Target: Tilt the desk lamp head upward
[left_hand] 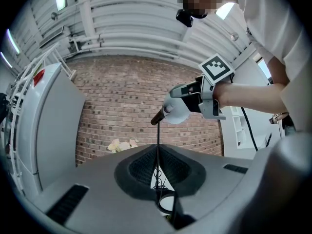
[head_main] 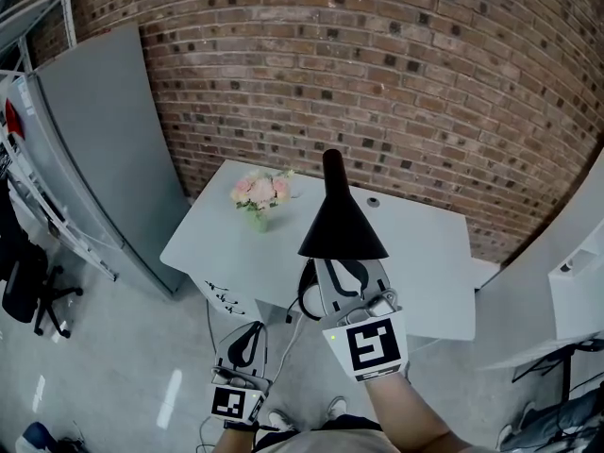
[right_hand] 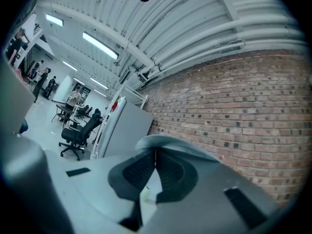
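A black cone-shaped lamp head stands over the white table's front edge, its narrow neck pointing up and away. My right gripper is right under the head, shut on its rim. In the right gripper view the pale inside of the lamp head curves over the closed jaw tips. The left gripper view shows the lamp head held by the right gripper, with the thin pole dropping below it. My left gripper hangs lower left, below the table edge, shut on nothing.
On the white table stand a pink flower bouquet at the left and a small knob behind the lamp. A grey cabinet stands left, a brick wall behind, a white shelf right. A cable hangs off the table.
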The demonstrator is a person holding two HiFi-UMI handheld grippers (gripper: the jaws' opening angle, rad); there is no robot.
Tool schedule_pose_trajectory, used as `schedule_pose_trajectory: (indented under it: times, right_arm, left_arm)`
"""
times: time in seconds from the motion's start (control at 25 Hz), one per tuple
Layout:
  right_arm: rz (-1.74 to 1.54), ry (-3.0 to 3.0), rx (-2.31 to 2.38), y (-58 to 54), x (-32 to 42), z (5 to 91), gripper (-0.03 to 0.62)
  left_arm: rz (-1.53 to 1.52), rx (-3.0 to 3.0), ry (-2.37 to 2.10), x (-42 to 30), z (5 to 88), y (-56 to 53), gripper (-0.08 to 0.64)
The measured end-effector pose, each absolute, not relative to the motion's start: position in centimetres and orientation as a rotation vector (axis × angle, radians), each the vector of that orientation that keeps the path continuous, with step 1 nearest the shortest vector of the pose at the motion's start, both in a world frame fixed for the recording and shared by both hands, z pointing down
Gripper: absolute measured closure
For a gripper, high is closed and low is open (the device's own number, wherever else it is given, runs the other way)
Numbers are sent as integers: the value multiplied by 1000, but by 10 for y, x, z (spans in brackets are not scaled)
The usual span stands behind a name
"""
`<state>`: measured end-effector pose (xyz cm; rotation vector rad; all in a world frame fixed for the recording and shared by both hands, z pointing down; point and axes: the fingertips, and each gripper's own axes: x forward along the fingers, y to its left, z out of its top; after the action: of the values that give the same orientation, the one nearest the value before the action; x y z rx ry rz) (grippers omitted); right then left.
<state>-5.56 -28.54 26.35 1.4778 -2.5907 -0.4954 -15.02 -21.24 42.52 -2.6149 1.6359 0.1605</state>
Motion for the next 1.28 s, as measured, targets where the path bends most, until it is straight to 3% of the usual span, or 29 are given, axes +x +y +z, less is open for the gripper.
schedule_pose_trajectory:
  times: [1.28]
  right_arm:
    - [-440, -2619, 1509, -273, -45, 299, 574]
  left_arm:
    - [130, -2644, 1577, -136, 424, -208, 540]
